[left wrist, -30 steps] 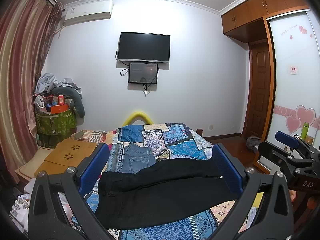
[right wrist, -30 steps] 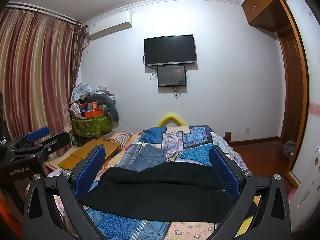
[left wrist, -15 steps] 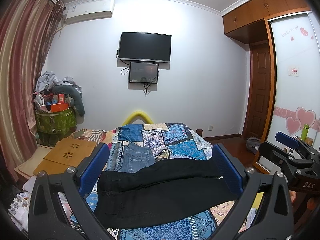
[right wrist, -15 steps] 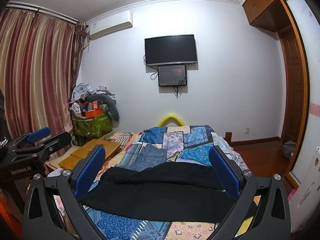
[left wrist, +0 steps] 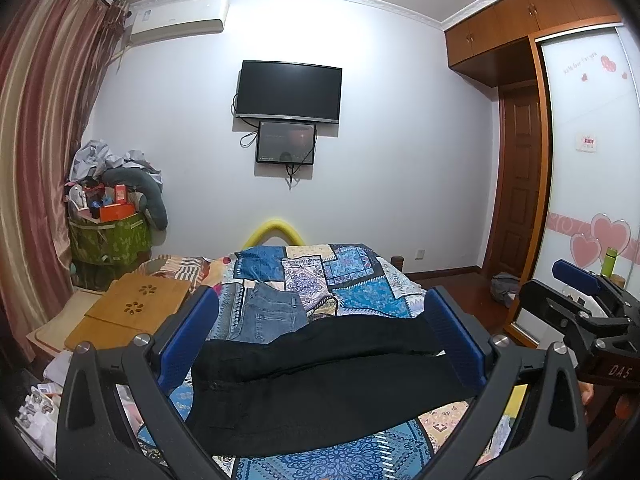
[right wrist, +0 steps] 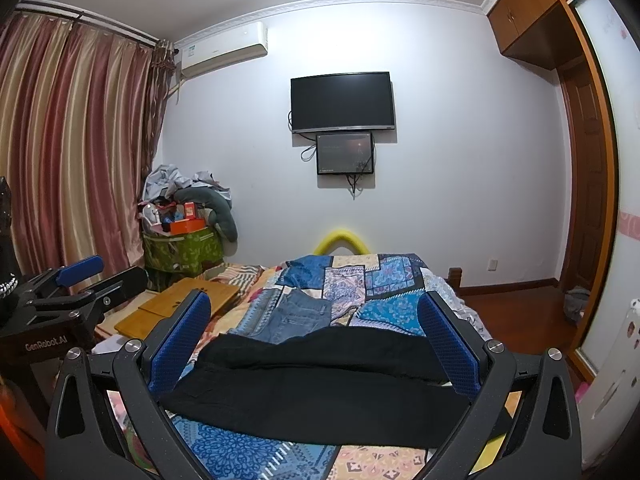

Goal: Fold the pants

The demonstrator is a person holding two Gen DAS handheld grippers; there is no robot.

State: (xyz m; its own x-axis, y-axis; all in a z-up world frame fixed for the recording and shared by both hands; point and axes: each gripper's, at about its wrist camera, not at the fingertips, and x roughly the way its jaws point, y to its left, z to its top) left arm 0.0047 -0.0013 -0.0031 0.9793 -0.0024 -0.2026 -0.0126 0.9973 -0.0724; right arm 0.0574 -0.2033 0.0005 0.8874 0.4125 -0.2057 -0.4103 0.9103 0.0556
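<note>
We hold the left hand-held gripper (left wrist: 320,336) and right hand-held gripper (right wrist: 316,336) spread wide, gripping nothing, above the black pants (left wrist: 320,380) lying flat across the bed (left wrist: 352,276).

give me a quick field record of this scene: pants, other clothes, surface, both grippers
target garment: black pants, spread flat across the near end of the bed, not folded
other clothing: blue jeans, lying just beyond the black pants
surface: bed with patchwork quilt
left gripper: open, empty, above the pants
right gripper: open, empty, above the pants
task state: no grasp made yet
</note>
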